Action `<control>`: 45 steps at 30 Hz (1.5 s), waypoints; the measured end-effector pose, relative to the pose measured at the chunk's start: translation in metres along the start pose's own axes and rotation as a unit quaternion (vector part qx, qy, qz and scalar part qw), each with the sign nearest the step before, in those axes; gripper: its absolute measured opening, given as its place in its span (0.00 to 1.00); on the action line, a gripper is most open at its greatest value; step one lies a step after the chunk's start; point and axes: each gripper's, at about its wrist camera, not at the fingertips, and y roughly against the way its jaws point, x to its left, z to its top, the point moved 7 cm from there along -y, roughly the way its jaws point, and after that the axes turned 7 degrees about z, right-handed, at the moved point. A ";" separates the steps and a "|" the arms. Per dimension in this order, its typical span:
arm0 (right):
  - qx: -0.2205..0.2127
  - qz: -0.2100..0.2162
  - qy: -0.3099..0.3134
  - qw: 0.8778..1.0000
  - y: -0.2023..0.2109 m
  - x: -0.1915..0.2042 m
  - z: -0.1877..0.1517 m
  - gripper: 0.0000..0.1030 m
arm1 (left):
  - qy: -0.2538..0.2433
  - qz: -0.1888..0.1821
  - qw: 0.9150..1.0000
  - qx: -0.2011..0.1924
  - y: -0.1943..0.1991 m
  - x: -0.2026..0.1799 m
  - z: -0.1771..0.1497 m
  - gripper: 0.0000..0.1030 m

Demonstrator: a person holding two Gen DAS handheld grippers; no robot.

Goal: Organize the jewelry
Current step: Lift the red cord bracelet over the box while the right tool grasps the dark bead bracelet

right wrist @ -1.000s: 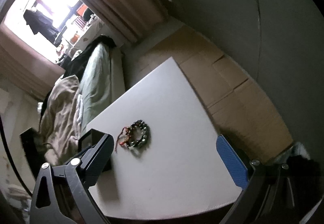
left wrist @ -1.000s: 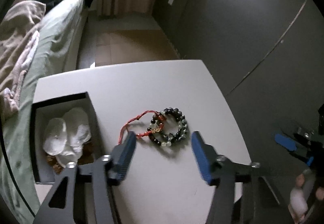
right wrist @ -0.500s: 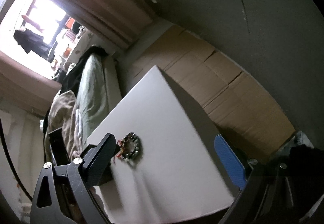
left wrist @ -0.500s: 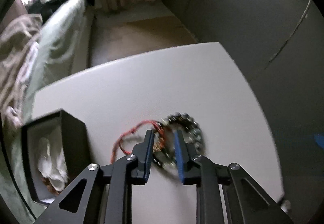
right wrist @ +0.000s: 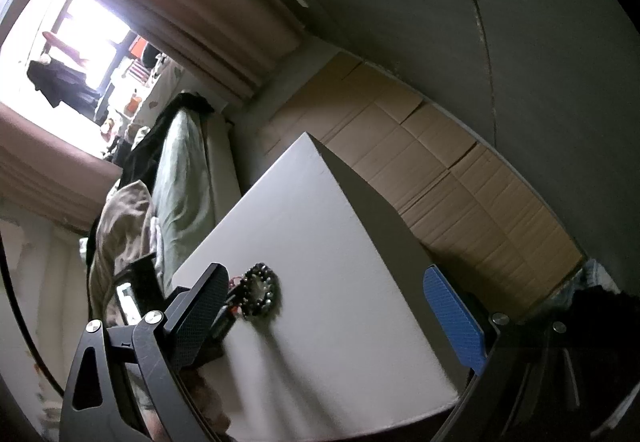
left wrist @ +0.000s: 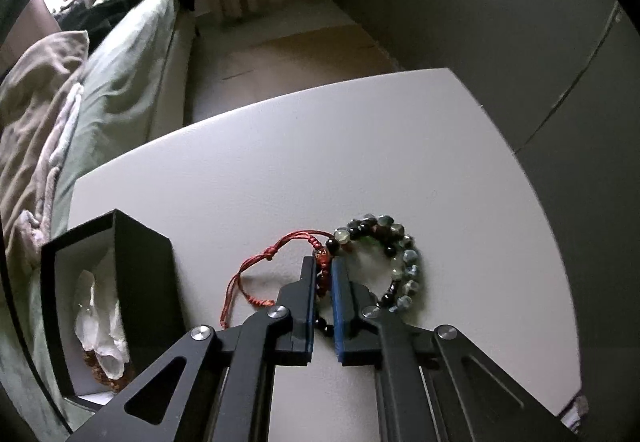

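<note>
Left wrist view is showing the left gripper (left wrist: pixel 323 274) pointing steeply down at the white table (left wrist: pixel 280 170), its jaws closing to a narrow gap with the dark red beaded part of the red cord bracelet (left wrist: pixel 276 266) between the blue pads. Whether the pads are already pressing on the beads cannot be told for certain; the beads are filling the gap. The bead bracelet (left wrist: pixel 388 258), made of dark, green and grey beads, is lying flat on the table, touching the red cord bracelet on the side away from the black box. The black box (left wrist: pixel 140 282) is standing open near the table's edge, beside the bed (left wrist: pixel 120 74), with white wrapping (left wrist: pixel 100 322) lying inside it.

Right wrist view is showing the right gripper (right wrist: pixel 332 306) held above the table with its jaws standing wide and nothing between them. The bead bracelet (right wrist: pixel 262 296) is lying near the middle of the table.
</note>
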 end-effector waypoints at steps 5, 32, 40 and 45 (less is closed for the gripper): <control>0.008 -0.002 0.007 1.000 -0.009 0.008 -0.002 0.97 | 0.024 -0.038 0.999 -0.019 0.024 0.018 -0.001 0.07; 0.137 0.015 0.138 0.981 -0.137 0.105 -0.077 0.45 | 0.150 -0.168 0.969 -0.105 0.099 0.140 -0.018 0.07; 0.165 -0.009 0.178 0.970 -0.172 0.115 -0.094 0.29 | 0.158 -0.166 0.968 -0.106 0.097 0.161 -0.022 0.07; 0.173 -0.045 0.210 0.961 -0.187 0.115 -0.099 0.29 | 0.158 -0.159 0.970 -0.096 0.088 0.169 -0.023 0.07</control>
